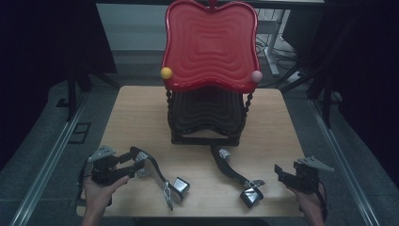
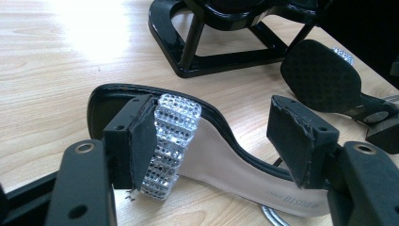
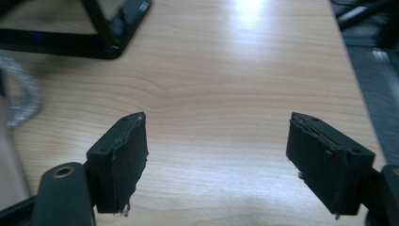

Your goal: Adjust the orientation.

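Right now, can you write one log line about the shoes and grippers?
left gripper: open around left shoe strap | right gripper: open above bare table | right shoe: untouched | rack: bare

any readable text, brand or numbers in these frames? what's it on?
One printed mark only: a brand stamp on the insole of the left sandal, near its heel, seen in the left gripper view. It sits upside down and blurred; too unclear to quote.
No legible text on the red rack, the other sandal or the table.

High view looks forward and down over the table (image 1: 141, 113); both gripper views skim it close, sharing the black stand (image 2: 211, 56).
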Tool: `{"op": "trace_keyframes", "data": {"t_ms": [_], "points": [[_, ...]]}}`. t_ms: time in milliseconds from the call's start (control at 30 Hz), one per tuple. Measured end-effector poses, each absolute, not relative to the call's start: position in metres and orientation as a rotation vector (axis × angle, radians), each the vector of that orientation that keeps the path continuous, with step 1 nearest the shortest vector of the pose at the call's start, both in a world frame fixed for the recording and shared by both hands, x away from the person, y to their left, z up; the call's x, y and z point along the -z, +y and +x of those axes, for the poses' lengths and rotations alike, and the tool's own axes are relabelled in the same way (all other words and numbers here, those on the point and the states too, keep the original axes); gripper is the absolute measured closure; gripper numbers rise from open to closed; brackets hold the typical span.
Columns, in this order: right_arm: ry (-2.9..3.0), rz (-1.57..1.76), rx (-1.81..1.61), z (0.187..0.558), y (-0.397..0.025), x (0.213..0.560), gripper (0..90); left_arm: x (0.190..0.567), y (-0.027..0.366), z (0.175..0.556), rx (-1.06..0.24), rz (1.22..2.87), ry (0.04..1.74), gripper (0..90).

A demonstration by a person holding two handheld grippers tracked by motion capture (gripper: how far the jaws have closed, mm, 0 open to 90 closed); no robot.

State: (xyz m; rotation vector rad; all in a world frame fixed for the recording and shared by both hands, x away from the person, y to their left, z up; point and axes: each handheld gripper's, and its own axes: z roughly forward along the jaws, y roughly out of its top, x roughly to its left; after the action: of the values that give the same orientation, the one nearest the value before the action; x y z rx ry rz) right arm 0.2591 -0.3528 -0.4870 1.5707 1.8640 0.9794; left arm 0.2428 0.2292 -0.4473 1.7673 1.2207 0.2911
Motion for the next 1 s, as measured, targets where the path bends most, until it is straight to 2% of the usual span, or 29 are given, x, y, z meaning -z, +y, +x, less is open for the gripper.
{"op": "trace_keyframes", "data": {"t_ms": [267, 400, 500, 700, 767, 1000], "points": [[1.853, 1.607, -1.04, 0.269, -0.364, 0.49, 26.4, 0.445, 0.234, 0.238, -0.327, 1.735, 1.258, 35.1], [1.846, 1.631, -1.073, 0.268, -0.373, 0.493, 27.8, 0.444, 0.235, 0.235, -0.353, 1.716, 1.278, 40.5], [1.863, 1.623, -1.074, 0.269, -0.376, 0.493, 27.8, 0.443, 0.238, 0.231, -0.364, 1.703, 1.283, 54.0], [1.868, 1.628, -1.088, 0.268, -0.378, 0.495, 29.1, 0.444, 0.249, 0.2, -0.4, 1.684, 1.35, 86.4], [1.873, 1.63, -1.087, 0.268, -0.379, 0.496, 29.3, 0.449, 0.249, 0.195, -0.369, 1.689, 1.356, 90.0], [1.892, 1.616, -1.061, 0.27, -0.378, 0.497, 30.6, 0.454, 0.231, 0.198, -0.316, 1.804, 1.32, 90.0]]}}
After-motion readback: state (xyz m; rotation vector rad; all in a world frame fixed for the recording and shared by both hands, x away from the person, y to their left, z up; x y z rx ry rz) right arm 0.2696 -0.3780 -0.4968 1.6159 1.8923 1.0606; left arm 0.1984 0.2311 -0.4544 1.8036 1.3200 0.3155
